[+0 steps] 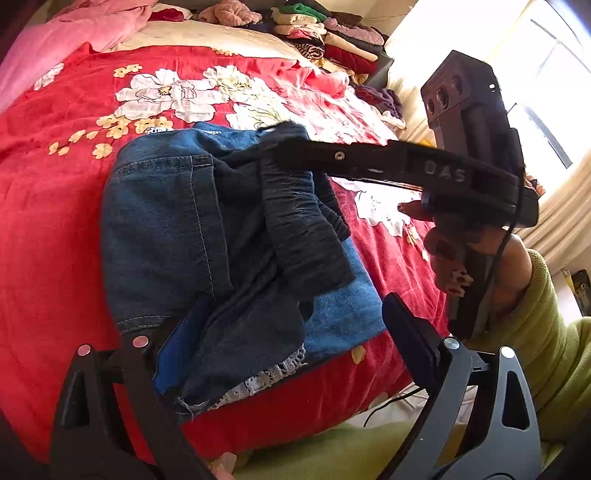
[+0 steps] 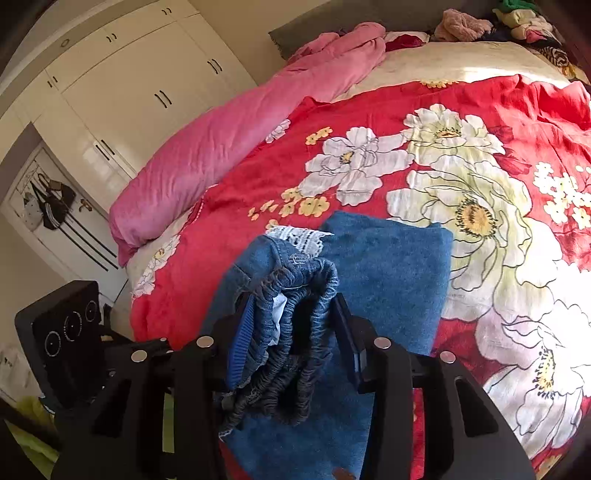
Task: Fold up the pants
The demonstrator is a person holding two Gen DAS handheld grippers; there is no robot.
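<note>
The right gripper (image 2: 293,332) has its jaws on either side of the bunched elastic waistband (image 2: 295,317) of the jeans (image 2: 388,273), the pads pressing on the gathered denim, with a white tag showing inside the bunch. The rest of the jeans lies folded on the red floral cover (image 2: 461,147) of the bed, a strip of white lace (image 2: 299,236) at their far edge. A pink blanket (image 2: 229,140) runs along the bed's left edge, clothes (image 2: 524,18) are piled at its far right corner, and the left gripper (image 2: 70,332) shows at lower left.
</note>
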